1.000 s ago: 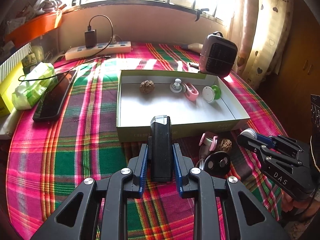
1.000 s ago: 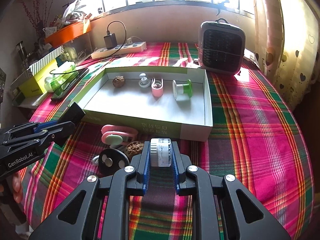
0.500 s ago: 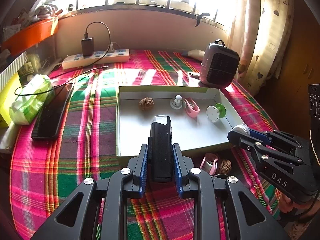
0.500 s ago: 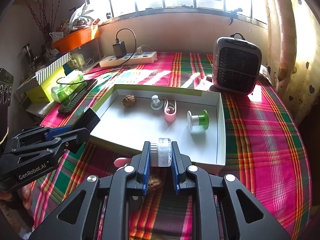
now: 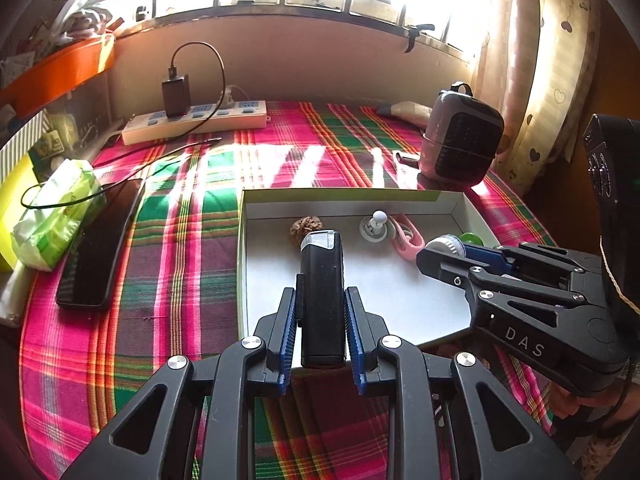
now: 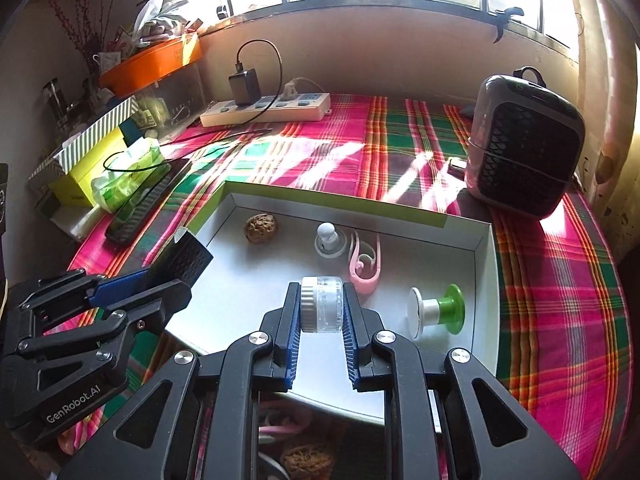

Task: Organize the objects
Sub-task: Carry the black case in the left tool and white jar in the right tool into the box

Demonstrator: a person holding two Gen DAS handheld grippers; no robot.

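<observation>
Two black hand-held tools with blue pads

The left tool [image 5: 321, 336] and the right tool [image 6: 320, 334] have black linked arms, silver round screws and ribbed blue finger pads [image 5: 287, 340]. One body carries white "DAS" letters, the other "GenRobot.AI". Bare skin of fingers [image 5: 576, 404] shows under the right tool.

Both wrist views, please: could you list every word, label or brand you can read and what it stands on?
"DAS": on the side of the right gripper.
"GenRobot.AI": on the side of the left gripper.
Print on the green tissue pack: too blurred to read.
Print on the small jar held by the right gripper: too faint to read.
</observation>
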